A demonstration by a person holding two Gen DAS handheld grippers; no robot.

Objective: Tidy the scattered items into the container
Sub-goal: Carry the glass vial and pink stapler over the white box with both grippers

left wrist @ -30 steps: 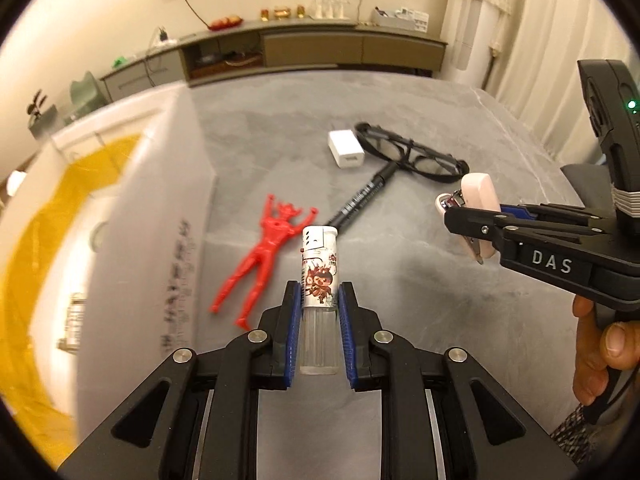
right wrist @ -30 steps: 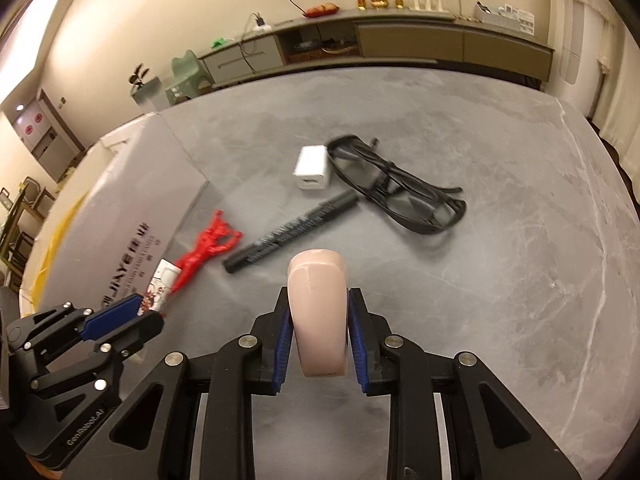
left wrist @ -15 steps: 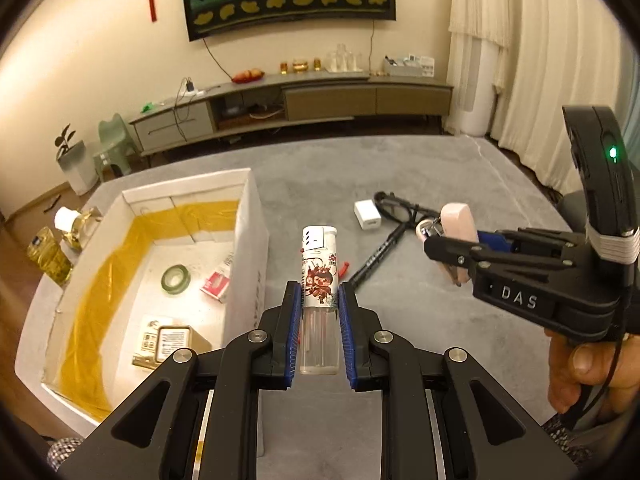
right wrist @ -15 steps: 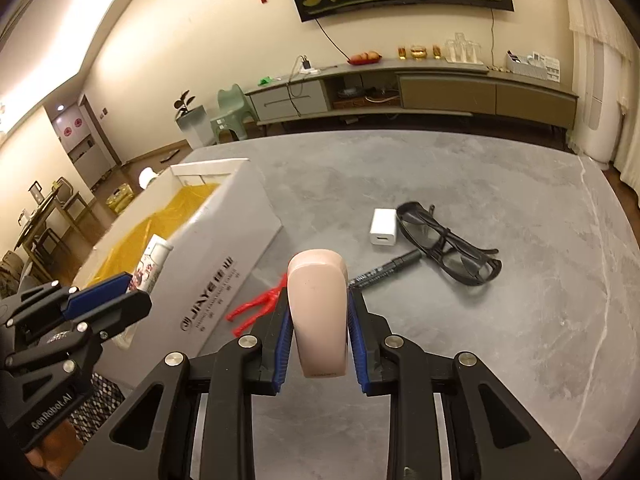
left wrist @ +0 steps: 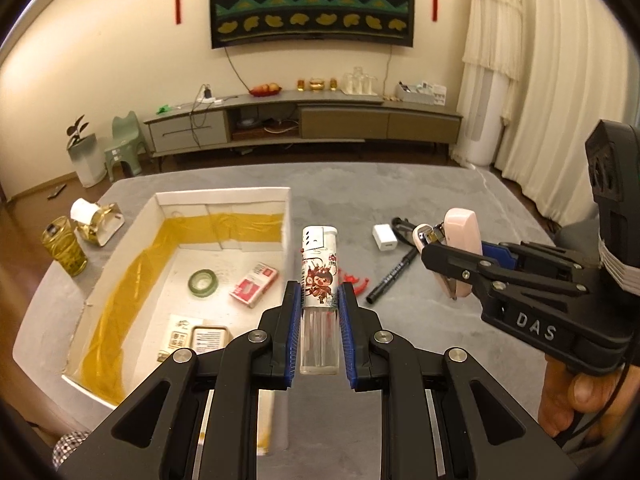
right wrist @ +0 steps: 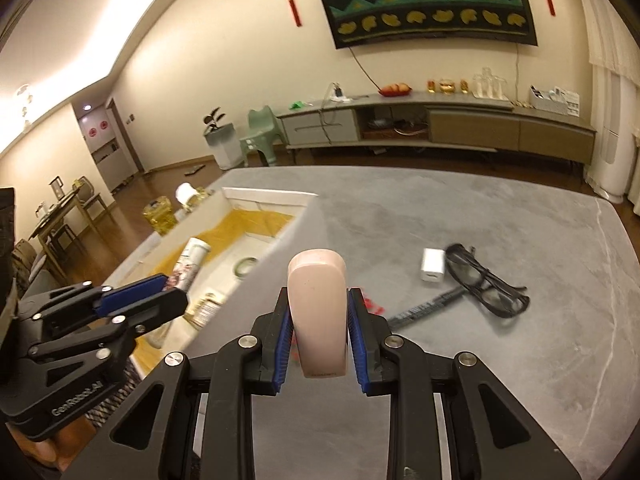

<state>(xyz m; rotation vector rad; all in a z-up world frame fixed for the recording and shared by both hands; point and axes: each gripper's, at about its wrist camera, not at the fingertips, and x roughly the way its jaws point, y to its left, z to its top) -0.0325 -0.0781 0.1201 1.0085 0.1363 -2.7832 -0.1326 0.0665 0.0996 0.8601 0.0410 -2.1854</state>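
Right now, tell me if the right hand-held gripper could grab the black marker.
Probably not: the right hand-held gripper is shut on the pink case. The black marker lies unobstructed.

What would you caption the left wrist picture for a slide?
Left gripper grips a cartoon-printed lighter beside the open white box; right gripper carries a pink case.

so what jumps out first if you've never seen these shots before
Each claw grips something: the left claw holds a clear lighter with a red cartoon print upright, the right claw a pale pink oblong case. Left of them sits the open white box lined with yellow tape.
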